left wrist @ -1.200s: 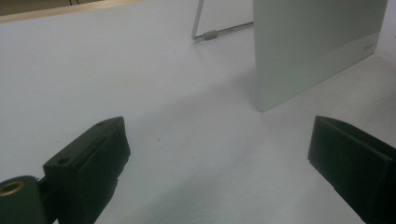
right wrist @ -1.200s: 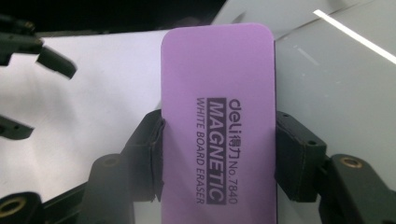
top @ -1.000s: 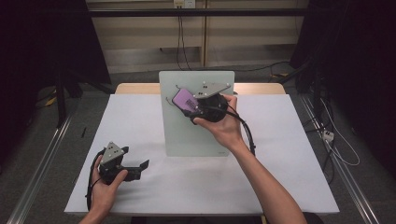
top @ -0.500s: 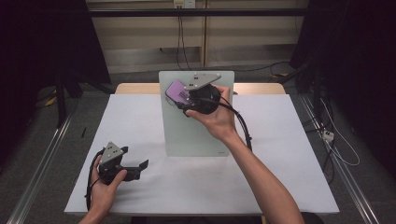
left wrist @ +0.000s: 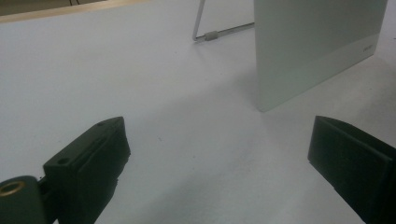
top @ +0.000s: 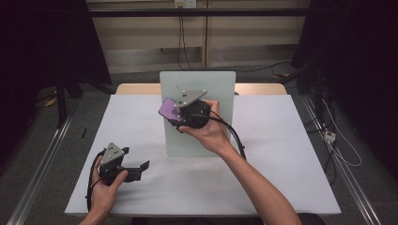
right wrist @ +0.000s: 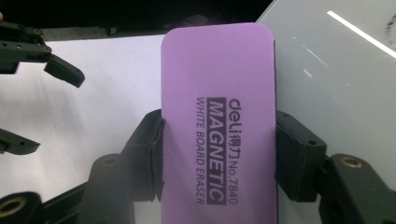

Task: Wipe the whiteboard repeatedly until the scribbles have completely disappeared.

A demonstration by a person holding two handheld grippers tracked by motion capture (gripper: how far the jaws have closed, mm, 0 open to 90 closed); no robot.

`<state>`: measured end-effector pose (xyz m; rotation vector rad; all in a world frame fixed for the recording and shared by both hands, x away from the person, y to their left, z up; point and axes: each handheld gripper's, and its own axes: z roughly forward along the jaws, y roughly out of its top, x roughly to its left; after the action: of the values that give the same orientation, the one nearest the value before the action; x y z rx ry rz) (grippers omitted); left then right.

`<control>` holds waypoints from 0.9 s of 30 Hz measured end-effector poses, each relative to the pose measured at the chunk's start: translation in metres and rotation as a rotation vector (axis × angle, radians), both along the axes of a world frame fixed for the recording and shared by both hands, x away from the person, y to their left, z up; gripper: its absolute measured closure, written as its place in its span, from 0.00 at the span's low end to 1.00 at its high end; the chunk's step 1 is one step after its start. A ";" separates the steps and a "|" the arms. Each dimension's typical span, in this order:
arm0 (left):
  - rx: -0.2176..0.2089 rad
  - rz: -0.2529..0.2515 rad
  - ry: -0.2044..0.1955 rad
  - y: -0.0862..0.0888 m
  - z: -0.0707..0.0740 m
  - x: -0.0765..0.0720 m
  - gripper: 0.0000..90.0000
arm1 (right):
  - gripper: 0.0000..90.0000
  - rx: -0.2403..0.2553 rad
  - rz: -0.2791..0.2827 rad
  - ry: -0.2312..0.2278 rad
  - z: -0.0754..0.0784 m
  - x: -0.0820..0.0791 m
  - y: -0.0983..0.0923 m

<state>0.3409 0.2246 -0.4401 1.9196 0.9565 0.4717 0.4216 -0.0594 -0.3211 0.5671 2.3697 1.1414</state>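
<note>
A purple whiteboard eraser (right wrist: 217,116) sits between the jaws of my right gripper (right wrist: 219,149), which is shut on its two long sides. In the high view that eraser (top: 168,108) is held against the upper left part of a small upright whiteboard (top: 211,89) on the table. The right gripper (top: 180,115) is in front of the board. My left gripper (top: 141,168) rests near the table's front left, open, with nothing between its jaws. The left gripper view has the same gripper (left wrist: 219,154) facing the board's lower corner (left wrist: 299,79).
A white sheet (top: 281,154) covers the table. The board stands on a wire stand (left wrist: 205,35) at the middle rear. Cables trail from both grippers. Metal rails (top: 42,173) run along the floor on both sides of the table.
My right gripper has carried the eraser leftward and slightly down across the board's face. The left gripper has stayed where it was.
</note>
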 end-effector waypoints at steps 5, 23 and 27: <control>-0.002 -0.001 -0.001 0.001 0.000 0.000 0.06 | 0.46 0.012 -0.015 -0.015 0.008 0.001 -0.006; -0.004 0.000 -0.003 0.000 0.001 0.000 0.06 | 0.46 0.061 -0.106 -0.078 0.049 0.012 -0.024; 0.004 -0.003 -0.004 0.001 0.001 0.000 0.06 | 0.46 0.059 -0.095 -0.070 0.041 0.011 -0.018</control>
<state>0.3405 0.2256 -0.4392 1.9230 0.9512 0.4758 0.4325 -0.0774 -0.2797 0.6421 2.2320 1.1733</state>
